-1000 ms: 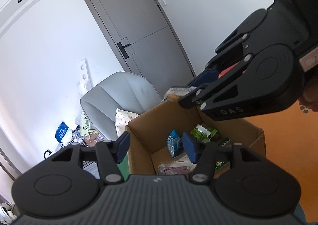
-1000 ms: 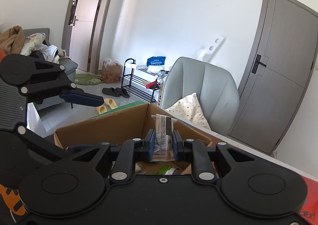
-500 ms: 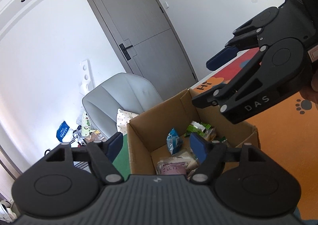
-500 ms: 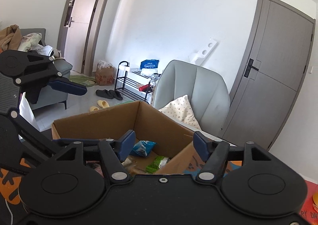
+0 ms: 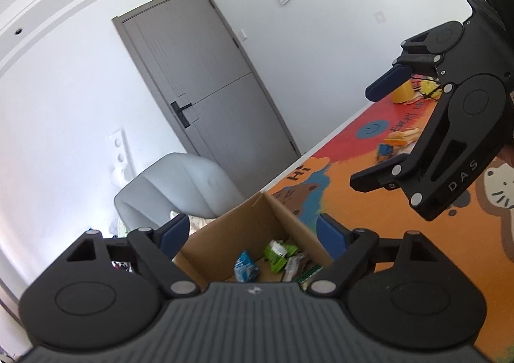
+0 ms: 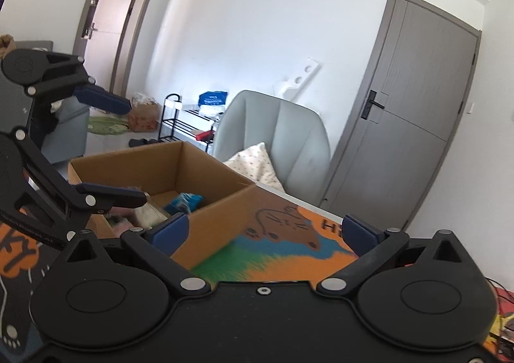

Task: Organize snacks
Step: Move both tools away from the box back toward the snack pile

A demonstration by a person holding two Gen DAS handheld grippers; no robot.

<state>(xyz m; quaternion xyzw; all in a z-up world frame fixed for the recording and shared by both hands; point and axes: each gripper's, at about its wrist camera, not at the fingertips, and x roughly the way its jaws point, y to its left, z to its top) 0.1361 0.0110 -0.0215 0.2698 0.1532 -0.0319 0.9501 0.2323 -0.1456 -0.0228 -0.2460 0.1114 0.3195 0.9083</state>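
An open cardboard box [image 5: 231,234] [image 6: 218,225] stands on a colourful cartoon mat [image 5: 369,228] [image 6: 289,260]. Inside lie a blue packet [image 5: 245,266] [image 6: 186,201], a green packet [image 5: 278,254] and other wrapped snacks. My left gripper [image 5: 253,231] [image 6: 115,148] faces the box from its near side, and its jaws are opening with nothing between them. My right gripper [image 6: 265,231] [image 5: 376,132] hovers over the mat to the right of the box; its jaws are opening wide and hold nothing. More snack packets [image 5: 398,141] lie farther along the mat.
A yellow cup [image 5: 403,93] stands at the mat's far end. Beyond the table's edge are a grey armchair [image 6: 276,128] with a dotted cushion [image 6: 253,164], a grey door [image 6: 408,125], a black shoe rack [image 6: 186,125] and an open doorway [image 6: 109,26].
The right gripper has let go of the wrapped snack it held over the box, opened wide and drawn back off the box to the right. The left gripper has opened wider and pulled back.
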